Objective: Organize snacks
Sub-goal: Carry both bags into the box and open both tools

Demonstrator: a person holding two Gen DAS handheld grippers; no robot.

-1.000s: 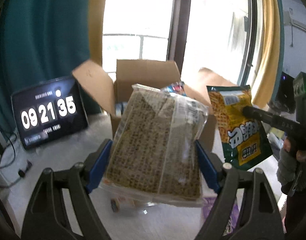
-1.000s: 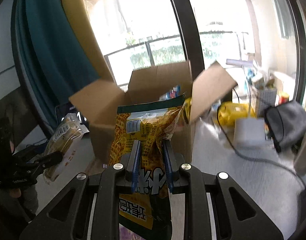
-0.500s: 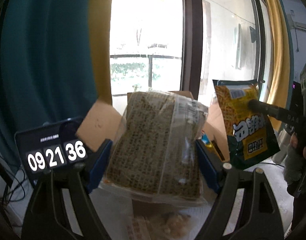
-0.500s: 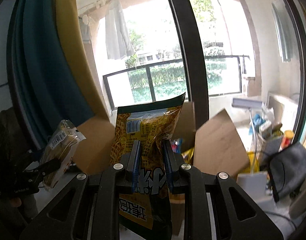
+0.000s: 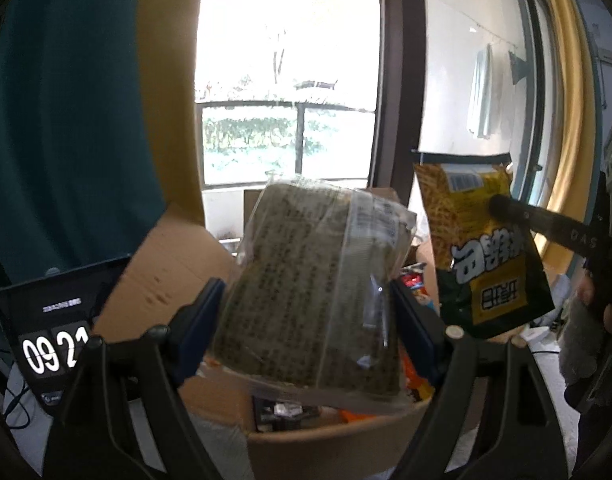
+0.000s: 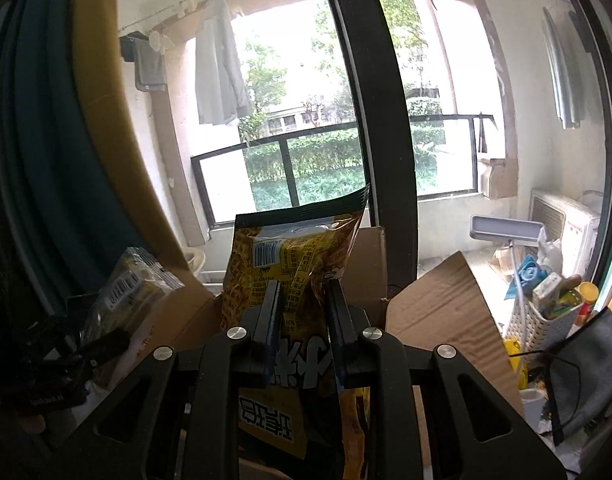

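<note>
My left gripper [image 5: 306, 300] is shut on a clear-wrapped pack of brown crackers [image 5: 318, 280] and holds it above the open cardboard box [image 5: 326, 448]. My right gripper [image 6: 304, 292] is shut on a yellow and green snack bag [image 6: 294, 264], held over the same box [image 6: 438, 312]. The bag also shows at the right of the left wrist view [image 5: 478, 248]. The cracker pack shows at the left of the right wrist view [image 6: 134, 284]. Several snack packets [image 5: 416, 288] lie inside the box.
A tablet with a clock display [image 5: 50, 344] stands left of the box. The box flaps [image 5: 174, 276] stick up and out. Right of the box are a white basket of items [image 6: 554, 300], a dark bag [image 6: 586, 368] and cables. A window is behind.
Both grippers have risen and come forward over the box, each still holding its snack. The box now lies directly below them and the views tilt up toward the window.
</note>
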